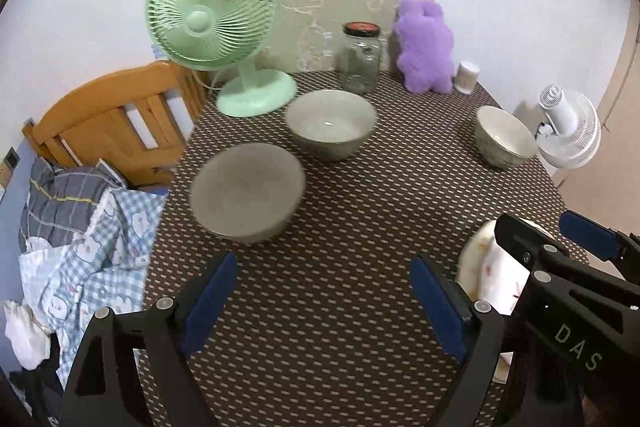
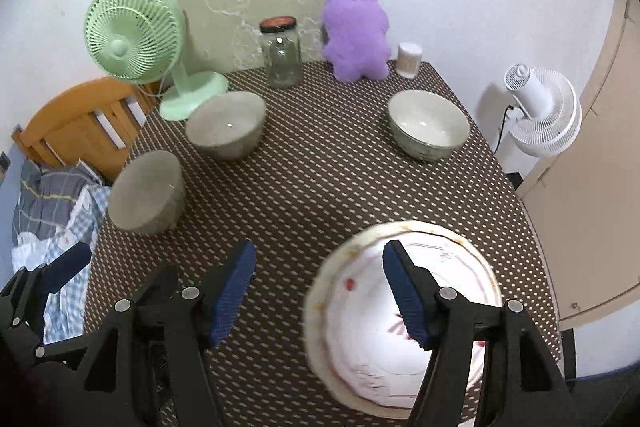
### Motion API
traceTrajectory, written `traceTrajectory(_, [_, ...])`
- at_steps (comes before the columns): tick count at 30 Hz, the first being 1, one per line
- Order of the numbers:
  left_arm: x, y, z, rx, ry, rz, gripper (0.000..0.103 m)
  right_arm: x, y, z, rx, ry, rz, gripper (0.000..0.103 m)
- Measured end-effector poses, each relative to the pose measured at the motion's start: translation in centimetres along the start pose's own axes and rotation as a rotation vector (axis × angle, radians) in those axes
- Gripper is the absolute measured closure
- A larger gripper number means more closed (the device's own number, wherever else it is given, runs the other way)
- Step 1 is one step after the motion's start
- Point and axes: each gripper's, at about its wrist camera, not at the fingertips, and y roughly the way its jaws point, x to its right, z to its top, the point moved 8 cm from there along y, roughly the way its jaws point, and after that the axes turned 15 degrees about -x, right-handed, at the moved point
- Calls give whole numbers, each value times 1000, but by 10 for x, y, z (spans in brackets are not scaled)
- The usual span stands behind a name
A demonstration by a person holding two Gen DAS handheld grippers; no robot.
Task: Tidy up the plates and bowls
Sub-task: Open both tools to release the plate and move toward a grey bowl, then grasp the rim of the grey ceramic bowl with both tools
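While both grippers hang over the dotted table, each view lists as follows.

Left wrist view
- left gripper: jaws wide apart, nothing between them, above bare table.
- near bowl: grey, blurred, rim tilted toward the camera; nothing visible inside; just ahead of the left finger.
- middle bowl: grey, upright, mouth up, empty; behind the near bowl, just in front of the green fan.
- far bowl: pale, upright, empty; alone at the right edge of the table.
- plate: white with a brown rim, lying flat at lower right, largely hidden by the right gripper.
- jar: clear glass, dark lid on, looks empty; at the back beside the purple toy.
- small pot: white, right of the toy; contents not discernible.

Right wrist view
- right gripper: jaws wide apart, holding nothing; right finger over the plate, left finger over the table.
- plate: flat, face up, red markings; nothing resting on it; nearest the camera, lower right.
- near bowl: far left edge of the table, rim tilted.
- middle bowl: upright, empty, beside the green fan base.
- far bowl: upright, empty, right of centre, well apart from the other two.
- jar: lid on, upright, back centre.
- left gripper: in view at lower left, fingers spread.
- white fan: off the table, right.
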Motion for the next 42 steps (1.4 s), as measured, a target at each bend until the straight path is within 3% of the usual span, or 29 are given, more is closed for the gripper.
traceTrajectory(12, [-67,22,22,11,-45,15,19,-70,20,27,-8,-29,17,33])
traceTrajectory(19, [-100,49,46,9,-79,49,29,-108,51,54,-15,-35,51,33])
traceTrajectory(23, [-116,70,56,-15,-111,27,37,-125,69,68,-18,-41,60,33])
traceTrajectory(30, [-126,100,70,-42,-109,37,46,-140,100,83,-41,-32,58,34])
traceTrajectory(37, [-129,128,76,-84,-104,33,56,-148,129,89,-88,-29,66,43])
traceTrajectory(42, [-133,143,75,-114,-102,32,66,-157,145,90,-117,-53,64,57])
